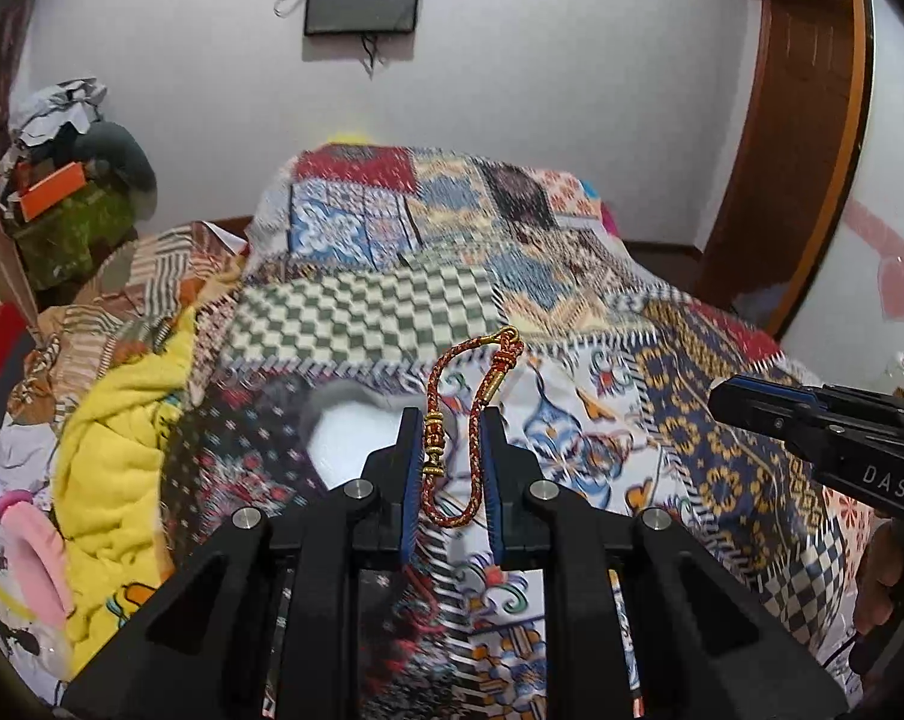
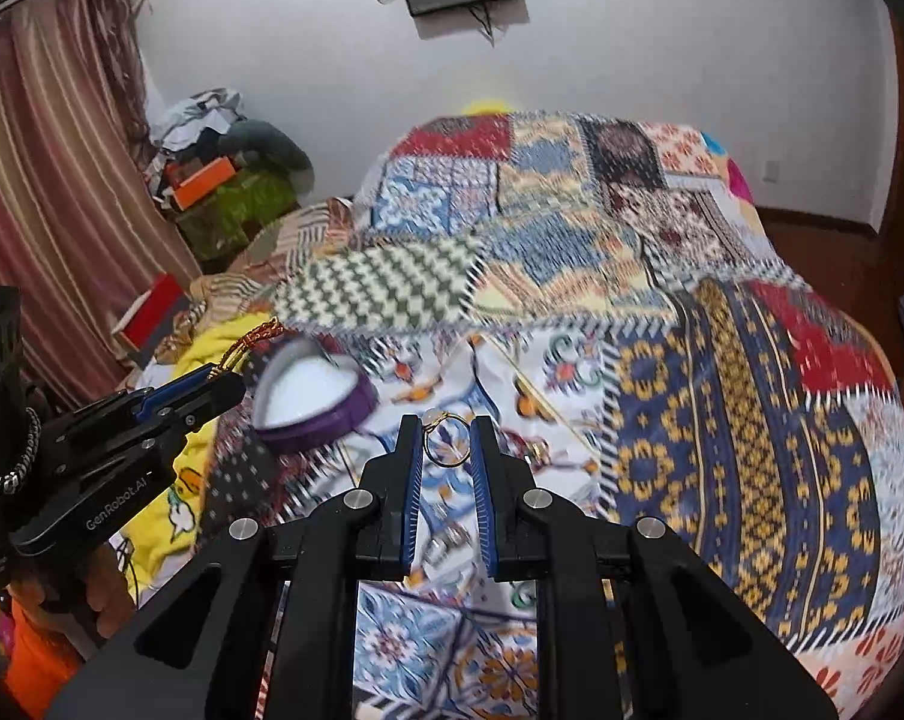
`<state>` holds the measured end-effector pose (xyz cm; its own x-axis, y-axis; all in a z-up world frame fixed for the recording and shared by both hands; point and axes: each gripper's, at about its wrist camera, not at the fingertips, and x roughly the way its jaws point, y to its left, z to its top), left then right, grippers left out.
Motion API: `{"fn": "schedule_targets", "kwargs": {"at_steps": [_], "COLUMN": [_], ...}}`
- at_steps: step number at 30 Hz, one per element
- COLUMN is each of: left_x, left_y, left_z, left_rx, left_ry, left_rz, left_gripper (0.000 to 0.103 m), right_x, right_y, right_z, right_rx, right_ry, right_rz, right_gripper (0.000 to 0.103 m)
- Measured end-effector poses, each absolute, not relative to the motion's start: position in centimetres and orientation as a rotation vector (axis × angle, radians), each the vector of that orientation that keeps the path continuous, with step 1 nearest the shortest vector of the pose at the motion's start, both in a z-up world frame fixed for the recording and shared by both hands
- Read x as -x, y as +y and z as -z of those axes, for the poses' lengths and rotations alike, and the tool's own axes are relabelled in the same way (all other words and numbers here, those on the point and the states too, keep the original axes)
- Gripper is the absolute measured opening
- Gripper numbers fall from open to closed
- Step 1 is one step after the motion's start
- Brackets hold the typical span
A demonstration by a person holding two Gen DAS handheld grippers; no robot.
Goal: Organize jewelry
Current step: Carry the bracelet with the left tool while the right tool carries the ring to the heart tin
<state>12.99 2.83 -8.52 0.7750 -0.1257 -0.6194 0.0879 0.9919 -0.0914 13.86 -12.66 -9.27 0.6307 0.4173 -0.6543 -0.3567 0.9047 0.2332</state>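
The left tool (image 1: 450, 444) is clenched around a red-and-gold braided cord bracelet with gold metal fittings (image 1: 472, 414), held up off the patchwork quilt bed (image 1: 721, 468). The right tool (image 2: 444, 441) pinches a thin gold ring with a pale stone (image 2: 446, 441) between its blue pads. Just beside the left tool sits an open purple heart-shaped jewelry box with white lining (image 2: 311, 399), and it looks empty. Judging by that, both pieces are picked up but neither is stowed yet.
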Motion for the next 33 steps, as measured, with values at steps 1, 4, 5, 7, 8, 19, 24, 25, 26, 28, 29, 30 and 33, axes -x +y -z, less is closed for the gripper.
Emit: {"fn": "schedule_targets", "kwargs": {"at_steps": [1,4,5,7,8,19,24,25,26,28,29,30,33], "left_x": [-13.0,-13.3,-13.4,-13.5,-13.7,-15.9,-17.0,-17.2,-17.4,-17.8,-17.9,-18.1,-18.6], "left_y": [3.1,3.9,4.2,4.9,5.3,7.8,7.8,7.7,7.7,7.6,7.6,7.6,7.8], "left_z": [8.3,7.7,7.6,7.4,7.4,10.4,12.0,12.3,12.5,13.0,13.2,13.4,13.8], "left_rx": [0.059,0.059,0.063,0.073,0.078,0.136,0.148,0.147,0.145,0.145,0.144,0.143,0.144], "left_ry": [0.667,0.644,0.638,0.632,0.630,0.707,0.753,0.759,0.764,0.774,0.778,0.782,0.788], "left_rz": [0.109,0.084,0.078,0.068,0.060,0.041,0.057,0.060,0.062,0.068,0.070,0.071,0.070], "left_gripper": [0.017,0.017,0.017,0.017,0.017,0.017,0.017,0.017,0.017,0.017,0.017,0.017,0.017], "right_x": [-13.9,-14.3,-14.4,-14.7,-14.9,-17.5,-18.4,-18.5,-18.7,-19.2,-19.3,-19.6,-20.0], "right_y": [-12.4,-11.4,-11.1,-10.3,-9.7,-5.3,-4.0,-3.8,-3.6,-3.2,-3.0,-2.7,-2.1], "right_z": [9.0,8.3,8.1,7.9,7.9,8.9,9.6,9.8,10.0,10.5,10.6,11.0,11.6], "right_rx": [-0.081,-0.071,-0.067,-0.056,-0.050,-0.022,-0.011,-0.010,-0.008,-0.004,-0.003,0.000,0.005], "right_ry": [0.761,0.741,0.737,0.729,0.726,0.758,0.774,0.779,0.785,0.797,0.804,0.812,0.832], "right_rz": [-0.449,-0.471,-0.479,-0.498,-0.509,-0.600,-0.618,-0.623,-0.626,-0.632,-0.634,-0.638,-0.646], "right_gripper": [0.014,0.014,0.014,0.014,0.014,0.014,0.014,0.014,0.014,0.014,0.014,0.014,0.014]}}
